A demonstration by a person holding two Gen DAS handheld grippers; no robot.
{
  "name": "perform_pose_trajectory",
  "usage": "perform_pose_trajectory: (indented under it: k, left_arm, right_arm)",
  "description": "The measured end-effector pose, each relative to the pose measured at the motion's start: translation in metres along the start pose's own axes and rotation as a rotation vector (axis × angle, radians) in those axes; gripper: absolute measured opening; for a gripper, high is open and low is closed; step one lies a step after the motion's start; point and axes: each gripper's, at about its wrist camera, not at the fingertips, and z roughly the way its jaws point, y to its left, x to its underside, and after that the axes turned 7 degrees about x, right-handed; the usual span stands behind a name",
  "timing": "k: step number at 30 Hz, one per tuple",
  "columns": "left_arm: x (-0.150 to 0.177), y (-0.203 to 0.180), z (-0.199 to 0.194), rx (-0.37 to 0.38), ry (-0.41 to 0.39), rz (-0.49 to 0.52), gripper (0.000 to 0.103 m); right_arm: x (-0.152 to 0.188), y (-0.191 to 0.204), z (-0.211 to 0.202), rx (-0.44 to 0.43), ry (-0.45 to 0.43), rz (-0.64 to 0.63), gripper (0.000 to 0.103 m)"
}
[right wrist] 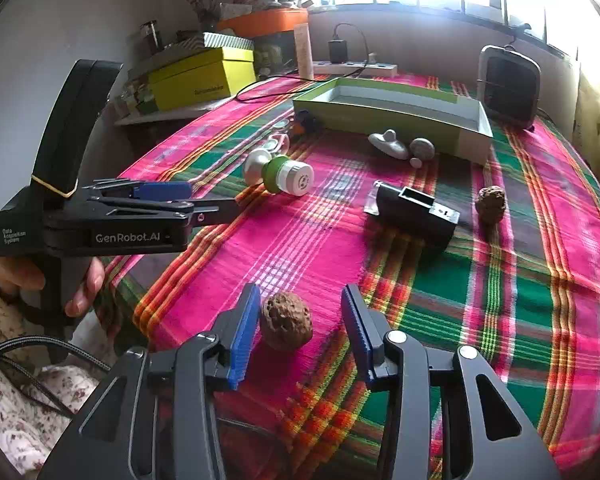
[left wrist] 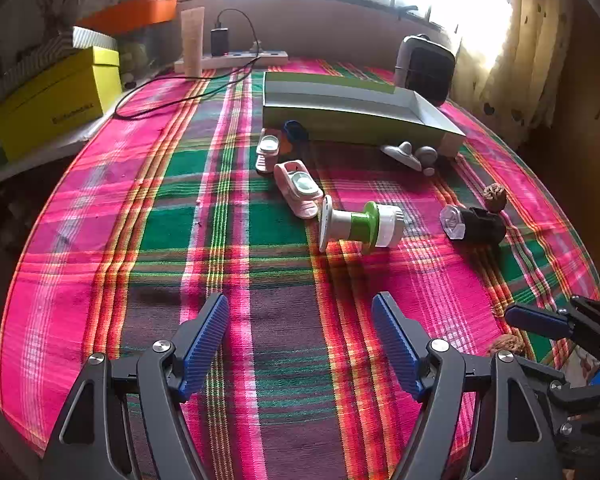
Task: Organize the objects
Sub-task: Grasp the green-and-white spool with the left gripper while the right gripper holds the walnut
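In the right wrist view a brown walnut [right wrist: 286,322] lies on the plaid cloth between the blue pads of my right gripper [right wrist: 300,292]. The left pad is close to it and the right pad stands apart. My left gripper [left wrist: 300,304] is wide open over bare cloth with nothing between its fingers. A second walnut [right wrist: 490,204] lies beside a black block [right wrist: 416,216]. A green and white cylinder [left wrist: 360,226] lies on its side mid-table. The green box [left wrist: 360,120] stands open at the back.
Two pink toy pieces [left wrist: 298,188] and a blue item [left wrist: 294,128] lie left of the box. A white toy [left wrist: 404,154] and a grey stone [left wrist: 426,155] rest against its front. A yellow box [left wrist: 56,100], a power strip [left wrist: 236,58] and a heater [left wrist: 426,68] line the far edge.
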Motion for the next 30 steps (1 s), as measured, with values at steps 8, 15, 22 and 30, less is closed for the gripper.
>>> perform_pose_trajectory:
  k: [8, 15, 22, 30]
  left_arm:
    - [-0.003, -0.002, -0.001, 0.017, -0.011, 0.016, 0.074]
    - [-0.014, -0.005, 0.000, 0.032, -0.039, 0.046, 0.074]
    - [-0.026, -0.002, 0.010, 0.036, -0.053, 0.026, 0.074]
    - [-0.032, -0.001, 0.019, 0.030, -0.053, 0.023, 0.072]
  right_arm:
    - [0.000, 0.003, 0.004, 0.007, 0.016, -0.021, 0.027]
    - [-0.006, -0.010, 0.007, 0.053, 0.002, 0.031, 0.027]
    - [-0.013, -0.014, 0.009, 0.059, -0.015, 0.047, 0.027]
    - [-0.018, -0.016, 0.015, 0.055, -0.012, 0.049, 0.027]
